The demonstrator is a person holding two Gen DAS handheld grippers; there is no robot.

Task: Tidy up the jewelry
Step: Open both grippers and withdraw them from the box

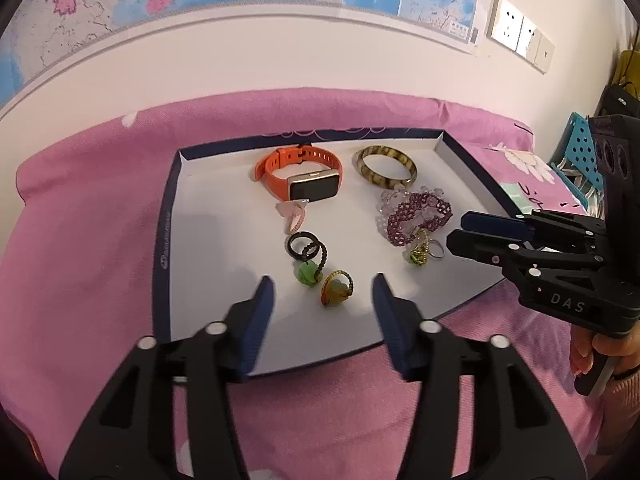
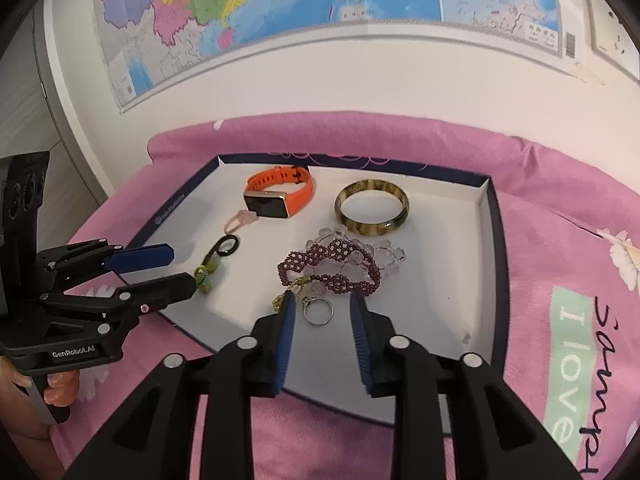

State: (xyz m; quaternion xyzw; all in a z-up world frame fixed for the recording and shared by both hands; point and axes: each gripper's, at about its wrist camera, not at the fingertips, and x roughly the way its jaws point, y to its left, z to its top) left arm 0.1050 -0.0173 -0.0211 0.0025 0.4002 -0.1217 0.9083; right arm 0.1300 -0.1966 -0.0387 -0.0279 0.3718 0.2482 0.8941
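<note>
orange watch (image 1: 298, 172), striped amber bangle (image 1: 385, 165), pink blanket (image 1: 80, 260)

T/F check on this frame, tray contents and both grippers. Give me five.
1. The orange-strapped smartwatch lies in the shallow white tray with the dark blue rim. True.
2. The left gripper is clamped on the amber stone ring. False: open, ring lies loose between its fingers.
3. The brown striped bangle lies flat. True.
4. The right gripper holds the thin silver ring. False: open, ring on tray.
5. The purple beaded bracelet sits outside the tray. False: inside.
</note>
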